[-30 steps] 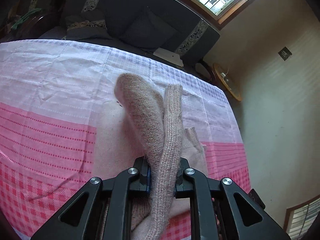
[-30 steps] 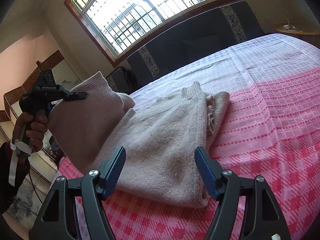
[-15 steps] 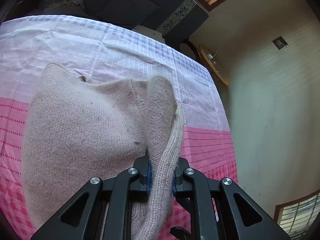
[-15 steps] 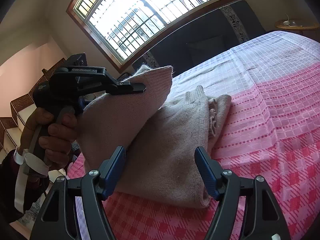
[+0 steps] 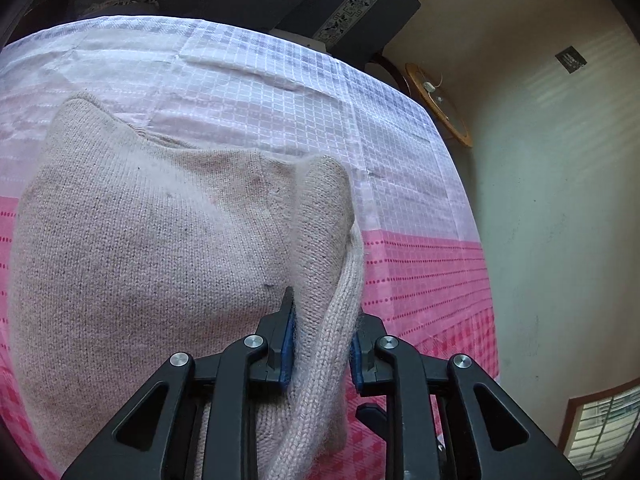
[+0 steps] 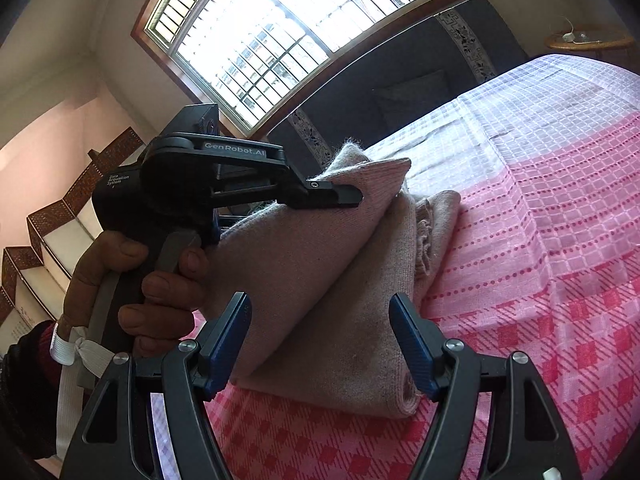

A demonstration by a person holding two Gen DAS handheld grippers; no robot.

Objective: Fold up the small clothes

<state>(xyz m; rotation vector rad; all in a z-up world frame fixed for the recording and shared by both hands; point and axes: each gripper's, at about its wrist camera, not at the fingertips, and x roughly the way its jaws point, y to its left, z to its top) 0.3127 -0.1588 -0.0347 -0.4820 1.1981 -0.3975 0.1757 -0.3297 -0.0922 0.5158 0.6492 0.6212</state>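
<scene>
**Sweater fold between my left jaws, right jaws wide and empty**

My left gripper [image 5: 322, 344] has a bunched fold of the beige knit sweater [image 5: 152, 264] between its blue pads [image 5: 286, 354], and the jaws are opening; the wool fills the gap and touches both pads. The ribbed edge of the fold runs down between the fingers toward the camera. The rest of the sweater lies spread on the pink-and-white checked bedspread [image 5: 420, 272], which covers the whole bed.

My right gripper [image 6: 322, 344] hovers low over the near edge of the sweater with its jaws spread wide and nothing between them. From there I see my left hand [image 6: 136, 292] wrapped round the black handle, a white strap at the wrist, and the lifted flap of sweater draped over the layer beneath.

Beyond the bed: a dark sofa [image 6: 400, 80] with patterned trim, a large arched grid window [image 6: 288, 28], and a round wooden side table [image 5: 438, 104] by the wall.

The left gripper's body reads "GenRobot.AI" [image 6: 234, 149], with small print "Data Acquisition System" beside it.
</scene>
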